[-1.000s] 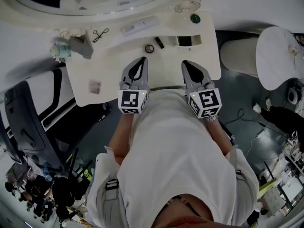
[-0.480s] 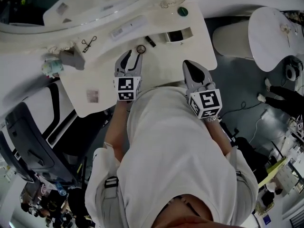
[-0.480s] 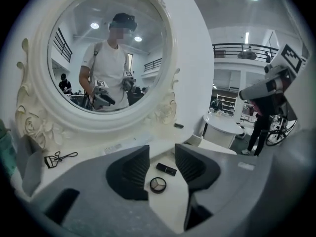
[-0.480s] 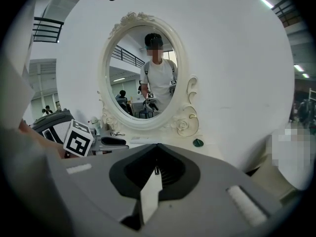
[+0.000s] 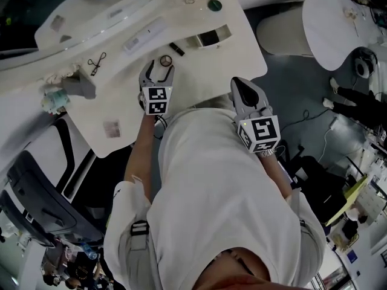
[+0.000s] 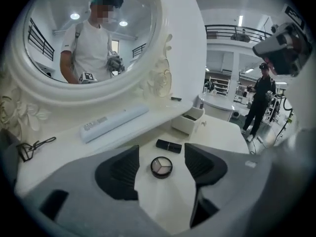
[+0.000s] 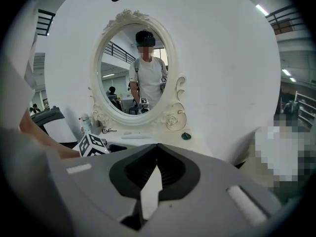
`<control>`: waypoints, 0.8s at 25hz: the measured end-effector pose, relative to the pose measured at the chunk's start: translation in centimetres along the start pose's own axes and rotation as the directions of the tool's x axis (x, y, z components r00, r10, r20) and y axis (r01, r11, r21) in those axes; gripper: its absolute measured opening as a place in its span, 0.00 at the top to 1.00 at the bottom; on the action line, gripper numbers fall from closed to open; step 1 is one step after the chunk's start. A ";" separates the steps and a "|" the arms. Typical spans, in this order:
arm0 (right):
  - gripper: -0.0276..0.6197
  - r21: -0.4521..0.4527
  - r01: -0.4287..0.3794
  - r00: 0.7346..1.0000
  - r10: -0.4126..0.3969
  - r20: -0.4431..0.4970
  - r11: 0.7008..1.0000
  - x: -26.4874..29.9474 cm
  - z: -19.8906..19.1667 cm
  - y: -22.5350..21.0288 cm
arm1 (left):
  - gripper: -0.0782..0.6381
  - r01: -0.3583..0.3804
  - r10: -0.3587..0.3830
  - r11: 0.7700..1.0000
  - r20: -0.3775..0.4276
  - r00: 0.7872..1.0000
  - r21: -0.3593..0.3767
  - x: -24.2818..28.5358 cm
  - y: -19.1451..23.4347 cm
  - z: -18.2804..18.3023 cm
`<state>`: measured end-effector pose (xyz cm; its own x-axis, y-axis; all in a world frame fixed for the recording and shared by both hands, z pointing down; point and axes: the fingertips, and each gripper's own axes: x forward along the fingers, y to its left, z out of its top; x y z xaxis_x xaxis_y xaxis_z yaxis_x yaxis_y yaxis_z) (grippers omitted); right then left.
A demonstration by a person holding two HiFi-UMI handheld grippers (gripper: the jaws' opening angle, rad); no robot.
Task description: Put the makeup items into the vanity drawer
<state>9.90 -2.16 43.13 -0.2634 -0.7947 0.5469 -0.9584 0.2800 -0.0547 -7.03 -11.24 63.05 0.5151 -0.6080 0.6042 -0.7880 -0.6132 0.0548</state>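
A round eyeshadow compact (image 6: 161,166) lies on the white vanity top (image 5: 199,71), between the spread jaws of my left gripper (image 6: 160,163). The jaws have just been opening, and the pads stand clear of the compact on both sides. In the head view the left gripper (image 5: 158,70) reaches just short of the compact (image 5: 165,60). A black lipstick tube (image 6: 169,145) lies just beyond it. The small drawer (image 6: 190,121) stands open at the right. My right gripper (image 5: 242,88) hangs shut and empty over the table's near edge.
A long white box (image 6: 114,123) and an eyelash curler (image 6: 34,147) lie under the oval mirror (image 7: 132,70). A green round lid (image 5: 214,5) sits at the back right. A white stool (image 5: 284,32) stands right of the table, a dark chair (image 5: 33,183) left.
My left gripper moved forward and down over the table to the compact, and its jaws opened from shut. The right gripper shifted only slightly.
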 end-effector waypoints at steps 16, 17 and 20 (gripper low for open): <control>0.95 0.056 0.025 1.000 -0.024 -0.014 0.998 0.0 -1.1 -0.2 | 0.45 0.007 -0.013 1.000 -0.223 0.975 -0.029 6.3 0.2 -6.7; 0.95 0.060 0.030 0.999 -0.029 -0.014 0.998 -0.1 -1.1 -0.4 | 0.45 0.006 -0.013 0.999 -0.229 0.973 -0.034 6.4 0.2 -6.9; 0.95 0.067 0.044 0.999 -0.043 -0.014 0.997 -0.3 -1.2 -0.7 | 0.48 0.009 -0.016 0.999 -0.238 0.971 -0.031 6.5 0.2 -7.0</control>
<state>10.81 -1.44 44.00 -0.2200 -0.7987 0.5601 -0.9743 0.2080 -0.0862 -6.21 -11.75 72.59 0.4324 -0.4609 0.7750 -0.7937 -0.6025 0.0845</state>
